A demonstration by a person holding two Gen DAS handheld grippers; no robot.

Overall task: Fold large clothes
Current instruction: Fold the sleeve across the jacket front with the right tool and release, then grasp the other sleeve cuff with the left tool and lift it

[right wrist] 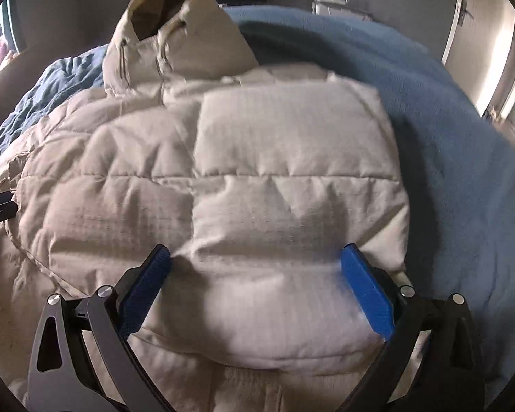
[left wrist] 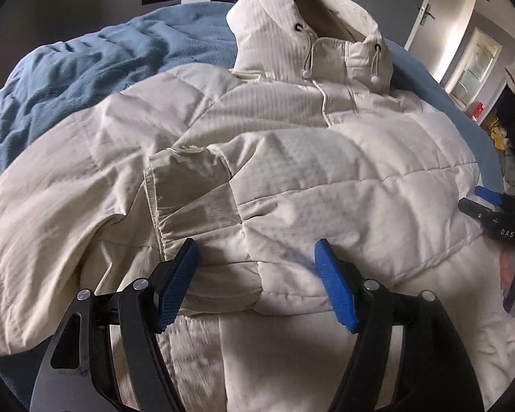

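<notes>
A cream quilted hooded jacket lies on a blue blanket, hood at the far end, sleeves folded in across the body. My left gripper is open, its blue pads just above the folded sleeve cuff near the jacket's lower part. My right gripper is open, its pads either side of the puffy folded panel of the jacket, holding nothing. The right gripper also shows at the right edge of the left wrist view.
The blue blanket covers the bed around the jacket. A door and a lit doorway stand at the far right. A pile of clothes lies beside the bed on the right.
</notes>
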